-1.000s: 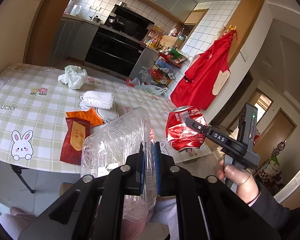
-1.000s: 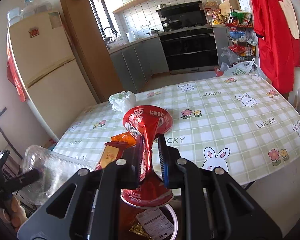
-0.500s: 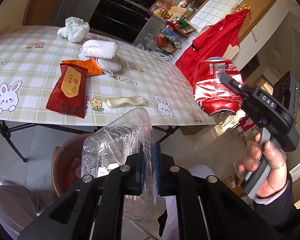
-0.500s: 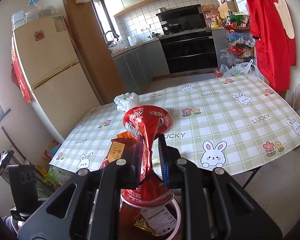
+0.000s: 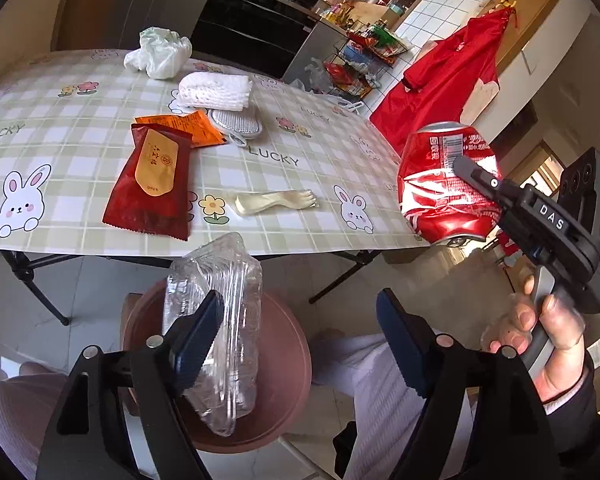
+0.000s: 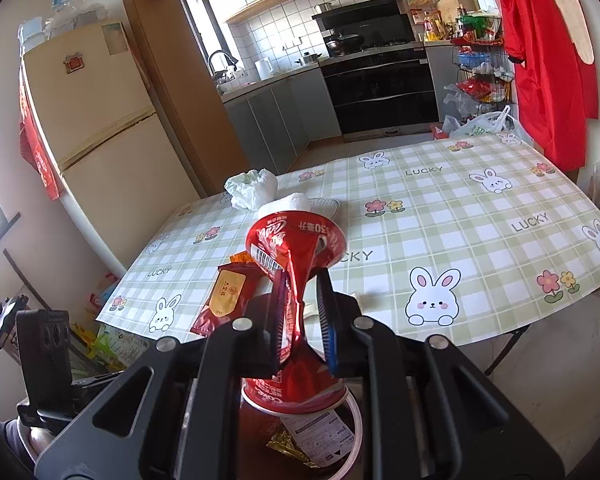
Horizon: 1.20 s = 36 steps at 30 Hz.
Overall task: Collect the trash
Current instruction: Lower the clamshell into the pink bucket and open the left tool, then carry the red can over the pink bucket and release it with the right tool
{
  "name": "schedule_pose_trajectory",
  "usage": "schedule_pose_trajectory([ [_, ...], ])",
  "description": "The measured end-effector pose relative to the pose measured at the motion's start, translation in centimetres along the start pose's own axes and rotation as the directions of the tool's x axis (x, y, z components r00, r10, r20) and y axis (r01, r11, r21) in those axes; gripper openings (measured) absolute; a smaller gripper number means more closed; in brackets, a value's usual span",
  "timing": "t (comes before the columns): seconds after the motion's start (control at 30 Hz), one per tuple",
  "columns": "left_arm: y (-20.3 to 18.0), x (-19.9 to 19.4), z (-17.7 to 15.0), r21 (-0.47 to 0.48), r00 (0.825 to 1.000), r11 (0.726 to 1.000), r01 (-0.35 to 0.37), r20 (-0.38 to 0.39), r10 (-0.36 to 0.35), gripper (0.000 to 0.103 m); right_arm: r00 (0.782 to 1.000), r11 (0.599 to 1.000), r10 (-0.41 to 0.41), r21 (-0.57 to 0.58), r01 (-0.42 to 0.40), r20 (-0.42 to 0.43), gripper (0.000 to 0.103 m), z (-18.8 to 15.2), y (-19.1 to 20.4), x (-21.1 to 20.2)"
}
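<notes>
A person stands at the edge of a table point(image 5: 80, 80) covered in a green checked cloth printed with rabbits, flowers and the word "LUCKY", with a gripper in each hand.

The left gripper point(image 5: 300, 332) has just been opening and its jaws now stand wide. A crumpled clear plastic container point(image 5: 216, 320) sits over a brown round bin point(image 5: 288, 360) on the floor below the table edge, beside the left finger; whether it touches that finger is unclear.

Only the left wrist view shows the right hand point(image 5: 548, 332) around its handle, marked "DAS", and the litter on the cloth: a dark red wrapper point(image 5: 152, 184) with a gold label, an orange packet point(image 5: 184, 128), a small clear spoon-shaped piece point(image 5: 276, 202), a white folded cloth point(image 5: 216, 90) and a crumpled white bag point(image 5: 160, 50).

The right gripper point(image 6: 302, 316) is clamped narrowly on a crushed red can point(image 6: 296, 248), whose barcode shows in both views. Only the right wrist view shows the can over a second bin point(image 6: 354, 420) with wrappers inside, a beige fridge point(image 6: 96, 120), and the "330" printed on the can.
</notes>
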<state>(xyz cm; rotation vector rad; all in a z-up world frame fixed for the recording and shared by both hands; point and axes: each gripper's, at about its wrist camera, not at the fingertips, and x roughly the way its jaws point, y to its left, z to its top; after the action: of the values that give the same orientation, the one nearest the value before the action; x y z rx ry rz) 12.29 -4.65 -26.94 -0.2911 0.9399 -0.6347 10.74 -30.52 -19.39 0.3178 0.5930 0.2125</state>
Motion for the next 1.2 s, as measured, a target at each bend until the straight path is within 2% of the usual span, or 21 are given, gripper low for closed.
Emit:
schedule_pose_trajectory([
  [0.27, -1.6, 1.6, -0.5, 0.072, 0.997, 0.997, 0.017, -0.071, -0.012, 0.077, 1.0, 1.0, 0.003, 0.014, -0.003, -0.012, 0.019, -0.5, -0.3, 0.2],
  [0.57, -2.0, 2.5, -0.7, 0.137, 0.991, 0.99, -0.032, -0.125, 0.049, 0.077, 1.0, 1.0, 0.0, 0.014, 0.0, -0.003, 0.019, -0.5, -0.4, -0.3],
  [0.67, -1.7, 2.6, -0.6, 0.12, 0.99, 0.992, -0.023, -0.138, 0.04, 0.077, 1.0, 1.0, 0.002, 0.012, -0.002, -0.002, 0.019, -0.5, -0.2, -0.4],
  [0.8, -1.4, 1.1, 0.0, 0.098, 0.997, 0.995, -0.034, -0.065, 0.04, 0.077, 1.0, 1.0, 0.003, 0.0, -0.003, 0.0, 0.019, -0.4, 0.1, -0.5],
  [0.87, -1.3, -0.5, 0.5, 0.081, 0.999, 0.995, -0.054, 0.009, 0.053, 0.079, 1.0, 1.0, 0.004, -0.01, -0.004, 0.0, 0.019, -0.4, 0.3, -0.6],
  [0.9, -1.2, -1.5, 0.8, 0.074, 0.995, 0.994, -0.078, 0.063, 0.073, 0.083, 1.0, 1.0, 0.005, -0.017, -0.005, -0.002, 0.019, -0.5, 0.5, -0.7],
  [0.93, -1.1, -2.5, 1.1, 0.067, 0.989, 0.992, -0.109, 0.11, 0.101, 0.086, 1.0, 1.0, 0.009, -0.026, -0.009, -0.009, 0.019, -0.7, 0.8, -0.7],
  [1.0, -0.8, -4.6, 1.6, 0.045, 0.965, 0.984, -0.175, 0.205, 0.162, 0.093, 0.999, 0.999, 0.025, -0.038, -0.026, -0.039, 0.019, -1.2, 1.3, -0.3],
  [1.1, -0.4, -7.6, 2.0, 0.001, 0.909, 0.964, -0.266, 0.333, 0.25, 0.097, 0.994, 0.998, 0.039, -0.054, -0.044, -0.098, 0.019, -2.8, 2.1, 0.7],
  [1.2, 0.1, -9.4, 2.0, -0.024, 0.864, 0.946, -0.324, 0.399, 0.306, 0.097, 0.984, 0.997, 0.053, -0.045, -0.062, -0.172, 0.019, -4.6, 2.8, 2.0],
])
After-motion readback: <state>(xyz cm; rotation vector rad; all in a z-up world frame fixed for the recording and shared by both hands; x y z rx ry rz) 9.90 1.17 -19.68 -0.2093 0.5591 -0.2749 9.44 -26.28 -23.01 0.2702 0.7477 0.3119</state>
